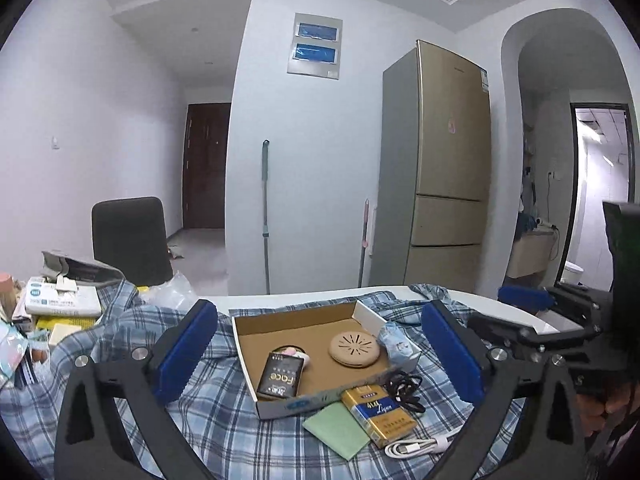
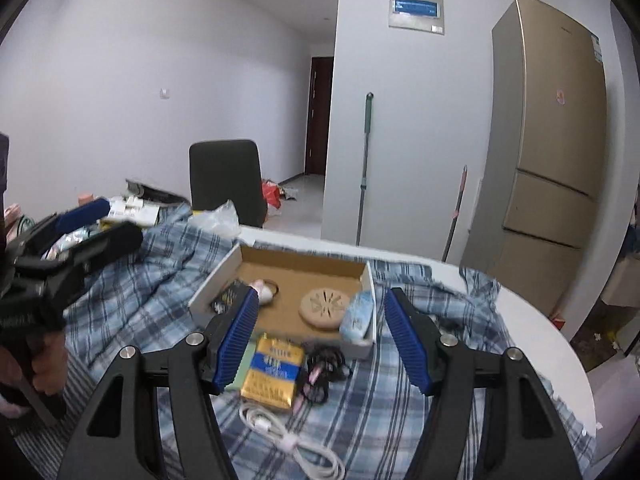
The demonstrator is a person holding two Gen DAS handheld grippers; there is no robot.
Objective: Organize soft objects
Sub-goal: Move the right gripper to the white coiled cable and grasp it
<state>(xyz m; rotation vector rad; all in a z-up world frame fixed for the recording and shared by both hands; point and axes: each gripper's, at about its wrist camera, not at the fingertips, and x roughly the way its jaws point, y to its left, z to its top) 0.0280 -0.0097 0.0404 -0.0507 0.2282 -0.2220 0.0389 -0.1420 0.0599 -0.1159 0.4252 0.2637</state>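
"Face" on dark packet (image 1: 279,376); perhaps "Liqun" on yellow pack (image 1: 378,410).

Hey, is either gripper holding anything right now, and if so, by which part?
Nothing is held. The left gripper and right gripper both stand open and empty above the plaid shirt.

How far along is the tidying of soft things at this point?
Done: little visible. The cardboard box holds a tissue pack and a round disc. In hand: nothing; the left tongs and right tongs both stand open and empty. Left: the plaid shirt lies spread, unfolded, under everything.
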